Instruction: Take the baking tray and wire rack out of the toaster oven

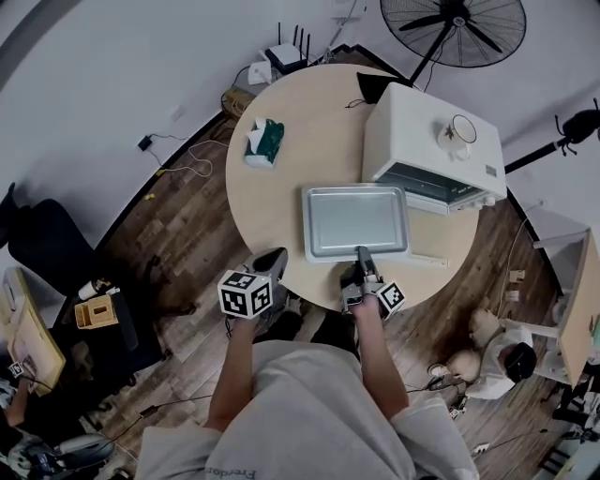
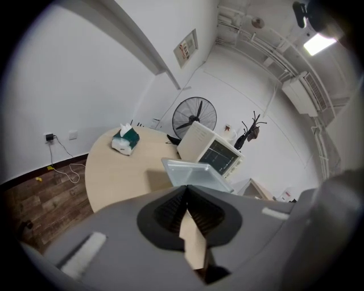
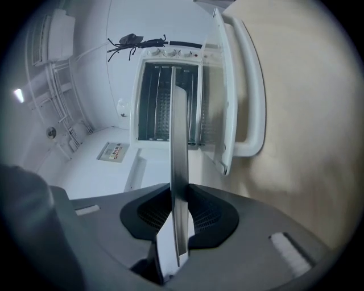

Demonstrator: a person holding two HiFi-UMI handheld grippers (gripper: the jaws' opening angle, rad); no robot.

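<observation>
A silver baking tray (image 1: 356,220) lies flat over the round table, in front of the white toaster oven (image 1: 422,131), whose door (image 1: 441,192) hangs open. My right gripper (image 1: 364,255) is shut on the middle of the tray's near rim. In the right gripper view the tray (image 3: 179,170) runs edge-on between the pads toward the oven (image 3: 165,102), and the bars of a wire rack (image 3: 153,108) show inside it. My left gripper (image 1: 272,261) hovers at the table's near edge, left of the tray. Its jaws (image 2: 186,188) are shut on nothing, and the tray (image 2: 196,173) is just beyond them.
The round wooden table (image 1: 281,206) also carries a green and white tissue box (image 1: 263,141) at its far left. A small white object (image 1: 459,131) sits on top of the oven. A standing fan (image 1: 455,23) and a router (image 1: 286,56) are behind the table.
</observation>
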